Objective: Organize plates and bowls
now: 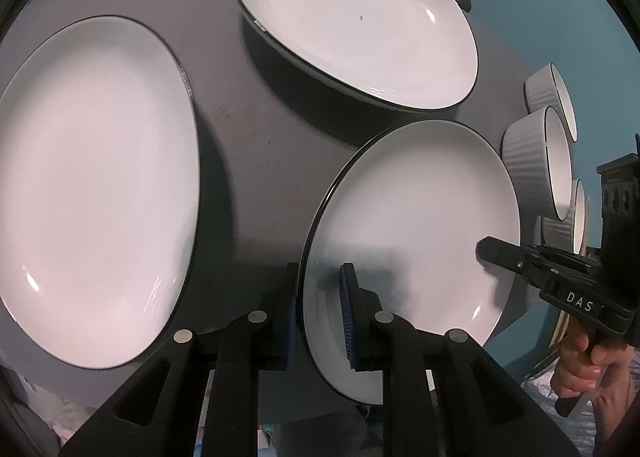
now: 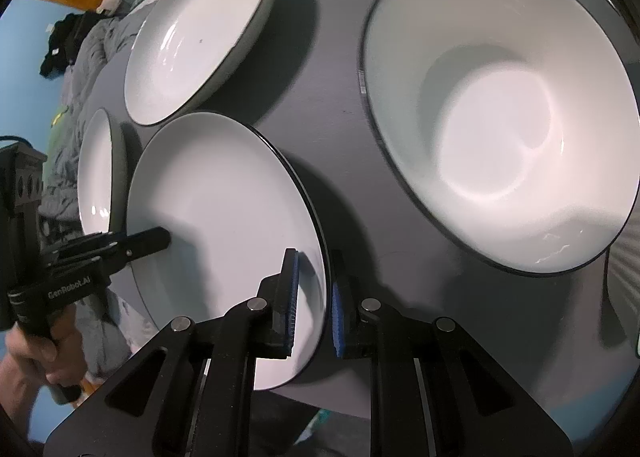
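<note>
**Both tongs pinch one glazed plate by opposite rims**

The white plate (image 1: 416,225) with the dark edge sits near the front of the grey desk (image 1: 256,161). The left tongs (image 1: 320,313) are narrowed onto its left rim, one blue pad above, one below; the right tongs (image 2: 314,297) clamp the opposite rim the same way. Ceramic like this is likely stiff, fairly heavy, slick with glaze and brittle, so the rim is the sensible hold and both sides should rise level. Two more plates (image 1: 92,193) lie behind; ribbed bowls (image 1: 536,161) stand to the right
</note>
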